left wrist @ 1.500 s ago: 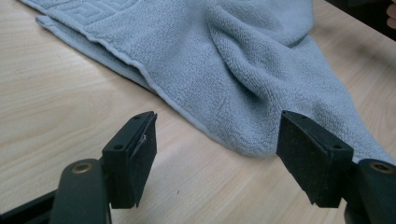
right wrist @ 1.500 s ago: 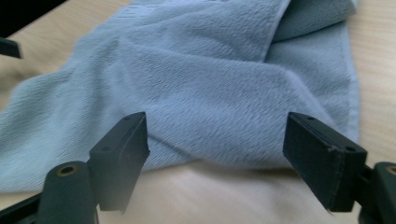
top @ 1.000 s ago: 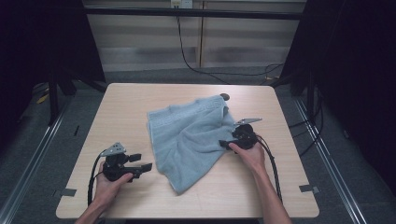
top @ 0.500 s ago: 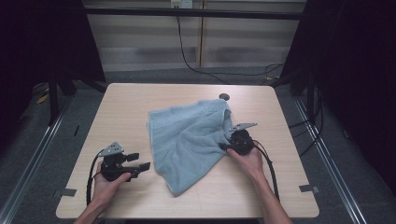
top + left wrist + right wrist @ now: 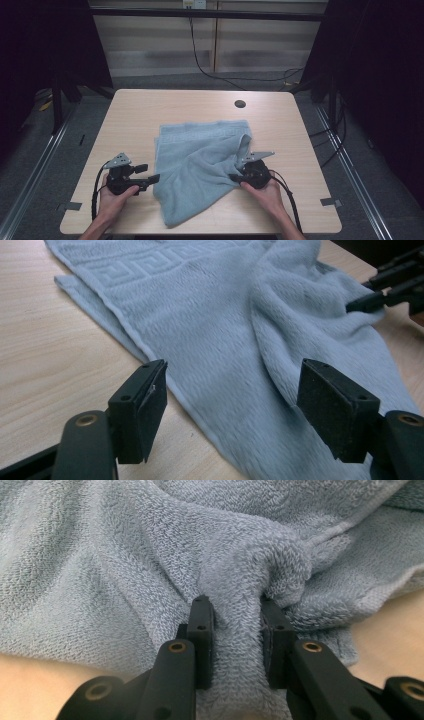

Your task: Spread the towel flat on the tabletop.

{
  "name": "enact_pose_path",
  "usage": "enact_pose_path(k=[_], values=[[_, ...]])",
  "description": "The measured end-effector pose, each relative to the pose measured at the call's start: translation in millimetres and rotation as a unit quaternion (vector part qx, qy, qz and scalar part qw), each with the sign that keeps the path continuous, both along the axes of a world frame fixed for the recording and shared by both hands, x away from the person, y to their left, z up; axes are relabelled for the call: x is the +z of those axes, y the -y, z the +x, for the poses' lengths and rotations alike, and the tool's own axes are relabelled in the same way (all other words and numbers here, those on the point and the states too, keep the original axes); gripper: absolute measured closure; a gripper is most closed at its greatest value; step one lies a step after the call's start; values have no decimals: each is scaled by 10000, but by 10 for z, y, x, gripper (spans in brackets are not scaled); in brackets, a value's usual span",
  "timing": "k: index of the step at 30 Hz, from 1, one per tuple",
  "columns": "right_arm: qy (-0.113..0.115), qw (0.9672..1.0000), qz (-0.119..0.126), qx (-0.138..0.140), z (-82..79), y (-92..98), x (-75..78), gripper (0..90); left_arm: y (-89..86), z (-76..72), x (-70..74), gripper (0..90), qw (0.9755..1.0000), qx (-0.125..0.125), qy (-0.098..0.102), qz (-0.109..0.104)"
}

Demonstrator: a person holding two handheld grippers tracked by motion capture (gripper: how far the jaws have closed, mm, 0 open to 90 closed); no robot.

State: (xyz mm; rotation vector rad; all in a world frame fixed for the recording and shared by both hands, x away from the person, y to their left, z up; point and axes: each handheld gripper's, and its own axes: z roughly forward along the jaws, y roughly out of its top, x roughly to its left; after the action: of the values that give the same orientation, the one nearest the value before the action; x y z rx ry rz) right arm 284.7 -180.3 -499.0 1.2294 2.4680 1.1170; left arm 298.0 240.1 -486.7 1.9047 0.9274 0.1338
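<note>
Towel (image 5: 200, 165), pale blue, lies rumpled mid-table (image 5: 150, 107), one corner reaching the near edge. Right gripper (image 5: 232, 625) has just clamped its jaws on a bunched fold at the towel's right side. Left gripper (image 5: 232, 405) rests at the towel's left edge, jaws spread wide, gripping nothing.

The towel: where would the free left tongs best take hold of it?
Probably the towel's flat hemmed edge, coming in level from its own side, one jaw slid under. That edge lies thin on the table right before the open left tongs; the right tongs already pinch a bunched fold opposite.
</note>
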Motion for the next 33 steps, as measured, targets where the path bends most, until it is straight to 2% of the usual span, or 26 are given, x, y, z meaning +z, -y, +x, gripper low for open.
enact_pose_path(k=[2,3,6,7,8,11,13,14,15,17,19,20,22,23,25,26,27,28,29,30,32,33], values=[[16,10000,-2,66,-47,-9,2,728,1,-8,3,282,10000,3,6,5],[6,9999,-2,122,-157,-24,7,728,4,-13,4,282,10000,-10,5,5],[-28,9999,74,152,-298,-44,5,727,22,-31,9,282,10000,-79,8,42],[-28,9999,74,152,-298,-44,5,727,22,-31,9,282,10000,-79,8,42],[-63,9997,45,228,-395,-60,16,723,34,-38,8,282,10000,-92,8,30],[-113,9995,18,306,-439,-65,32,702,50,-41,4,283,9999,-131,6,85],[-145,9994,59,324,-444,-25,47,576,56,-38,0,286,9998,-135,1,110],[-145,9994,59,324,-444,-25,47,576,59,-35,-2,286,9999,-127,10,114],[-161,9994,48,300,-435,-1,64,526,61,-27,-8,289,9999,-125,3,111],[-60,9995,285,155,-383,116,146,446,99,7,-27,311,9997,-173,-14,199],[-31,9994,329,126,-371,143,170,441,116,15,-20,317,9996,-195,-14,188],[102,9987,490,-19,-330,233,243,426,148,26,11,339,9994,-295,11,163],[175,9983,557,-65,-310,264,263,424,169,29,29,350,9994,-329,26,124],[297,9974,631,-208,-225,354,302,446,218,41,68,366,9991,-422,67,78],[304,9976,567,-273,-183,377,303,458,257,50,95,372,9987,-492,100,120],[332,9982,282,-416,-40,425,259,465,315,69,124,384,9984,-551,115,80],[311,9983,185,-450,33,440,225,464,315,69,124,389,9984,-551,115,80],[311,9983,185,-450,33,440,225,464,353,91,135,389,9983,-576,88,42],[308,9982,166,-483,102,451,185,459,398,115,137,394,9979,-641,47,-25],[243,9980,100,-572,246,470,88,428,468,145,127,397,9976,-689,17,-1],[227,9980,92,-588,286,470,60,423,575,174,98,393,9969,-784,-26,59],[213,9981,111,-560,332,467,31,416,659,185,69,391,9958,-905,-74,128]])
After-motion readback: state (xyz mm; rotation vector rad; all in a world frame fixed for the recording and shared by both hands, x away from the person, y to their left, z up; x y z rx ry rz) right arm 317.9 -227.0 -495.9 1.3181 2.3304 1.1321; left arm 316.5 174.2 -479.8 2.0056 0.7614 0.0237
